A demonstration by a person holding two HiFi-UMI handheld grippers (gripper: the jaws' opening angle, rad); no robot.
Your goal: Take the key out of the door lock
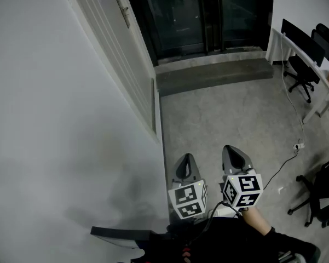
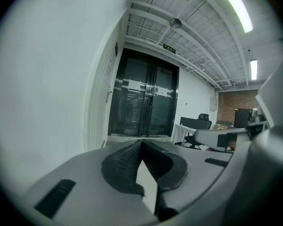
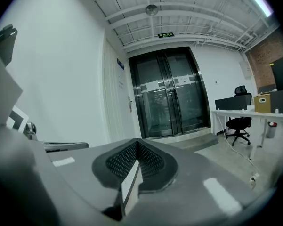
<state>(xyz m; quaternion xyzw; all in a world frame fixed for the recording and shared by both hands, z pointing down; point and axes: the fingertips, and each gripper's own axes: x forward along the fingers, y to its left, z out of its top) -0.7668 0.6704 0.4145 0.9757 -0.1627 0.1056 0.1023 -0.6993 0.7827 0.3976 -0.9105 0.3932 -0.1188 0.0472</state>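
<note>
Both tools sit low in the head view, side by side just right of the plain white wall [image 1: 55,119]. The left gripper [image 1: 187,159] has its jaws pressed together at the tips, and its own view shows nothing between the ribbed dark pads. The right gripper [image 1: 233,150] is the same: jaws shut tight on nothing, pointing down the room. The door I care about, a white panelled door [image 1: 115,43] set in that left wall, stands well ahead of both grippers, and its small metal lever handle [image 1: 123,13] is visible near the top of the head view. The key itself I cannot pick out (the lock area is too small in every view). Beyond the door, a pair of tall dark glass doors [image 1: 202,15] closes off the far end above a raised grey concrete step [image 1: 213,73]. The grey concrete floor [image 1: 224,114] stretches between, and a white table [image 1: 295,45] with black office chairs [image 1: 302,73] stands off to the right.
</note>
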